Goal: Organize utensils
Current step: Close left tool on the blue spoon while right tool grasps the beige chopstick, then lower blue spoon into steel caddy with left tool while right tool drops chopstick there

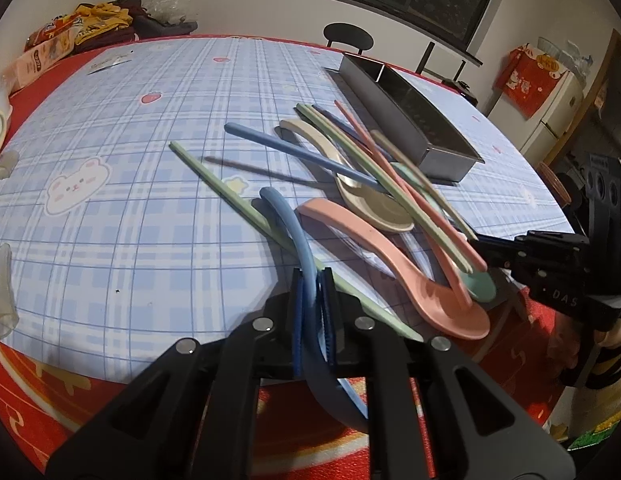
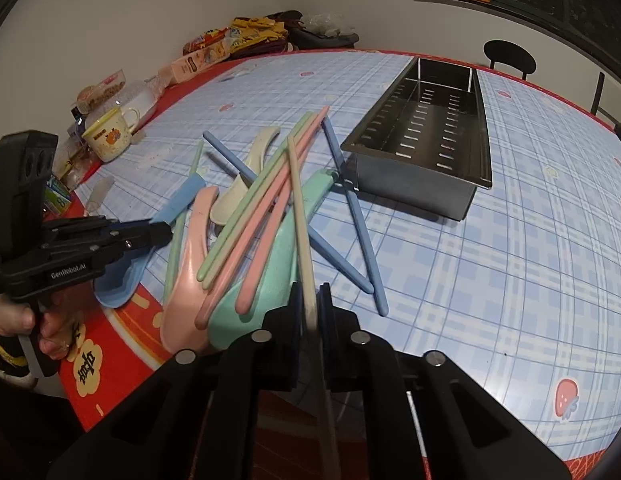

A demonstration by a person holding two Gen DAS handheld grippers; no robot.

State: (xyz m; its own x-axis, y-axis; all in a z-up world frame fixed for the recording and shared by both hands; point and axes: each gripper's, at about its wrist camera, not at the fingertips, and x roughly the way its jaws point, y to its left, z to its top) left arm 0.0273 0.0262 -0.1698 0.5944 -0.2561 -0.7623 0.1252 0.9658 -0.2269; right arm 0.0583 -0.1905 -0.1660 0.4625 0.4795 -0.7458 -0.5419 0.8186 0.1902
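My left gripper (image 1: 312, 276) is shut on the curved handle of a blue spoon (image 1: 286, 220), whose bowl hangs below the fingers. It also shows in the right wrist view as the left gripper (image 2: 162, 234), clamping the blue spoon (image 2: 122, 280). My right gripper (image 2: 310, 288) is shut on a beige chopstick (image 2: 298, 200) that slants up over the pile. The pile holds a pink spoon (image 2: 186, 264), a mint spoon (image 2: 262, 280), a cream spoon (image 2: 238, 196), pink chopsticks (image 2: 250, 248), and blue chopsticks (image 2: 354, 216). A perforated metal tray (image 2: 482, 128) stands empty behind it.
A mug (image 2: 110, 136) and snack packets (image 2: 214, 52) crowd the table's far left edge. A black chair (image 2: 510, 58) stands beyond the table. The plaid cloth right of the tray is bare. A person's hand (image 2: 14, 316) grips the left tool.
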